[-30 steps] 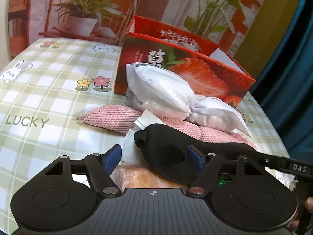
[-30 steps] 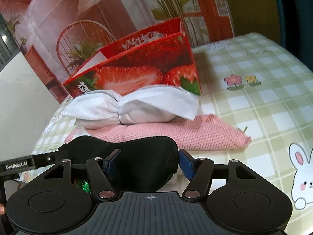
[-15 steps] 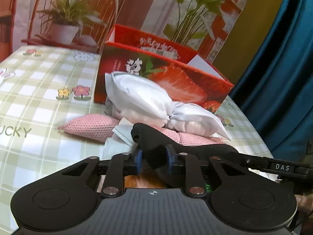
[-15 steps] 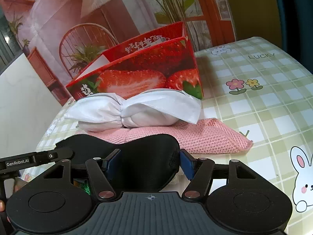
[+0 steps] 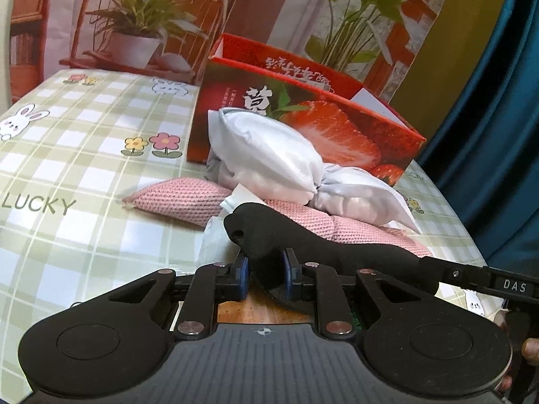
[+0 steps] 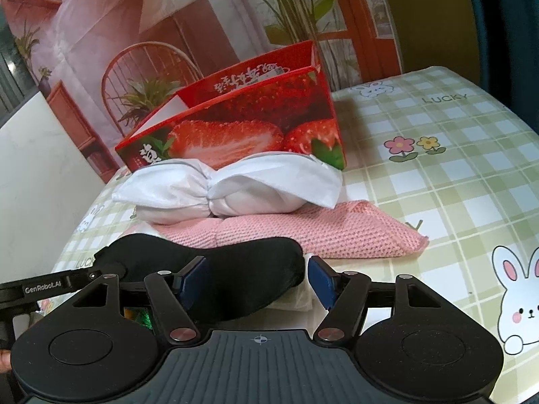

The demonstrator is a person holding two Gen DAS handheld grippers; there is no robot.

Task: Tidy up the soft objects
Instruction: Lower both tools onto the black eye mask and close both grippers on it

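A black padded eye mask (image 5: pixel 303 239) lies at the near edge of the table. My left gripper (image 5: pixel 266 274) is shut on its left end and holds it slightly raised. My right gripper (image 6: pixel 254 279) is open around the mask's other end (image 6: pixel 235 269), its jaws on either side without pinching. Behind the mask lie a pink knitted pouch (image 5: pixel 188 198) (image 6: pixel 320 232) and, on top of it, a white satin bundle tied at the middle (image 5: pixel 269 158) (image 6: pixel 229 188). A red strawberry box (image 5: pixel 303 114) (image 6: pixel 235 128) stands open behind them.
The table has a green checked cloth with rabbits and flowers (image 5: pixel 84 141) (image 6: pixel 454 168). Crumpled white plastic (image 5: pixel 215 239) lies under the mask. A blue curtain (image 5: pixel 498 134) hangs on the right. A printed backdrop with a chair and plants stands behind the table.
My left gripper has closed on the mask's left end and lifted it slightly. My right gripper has stayed open around the other end.
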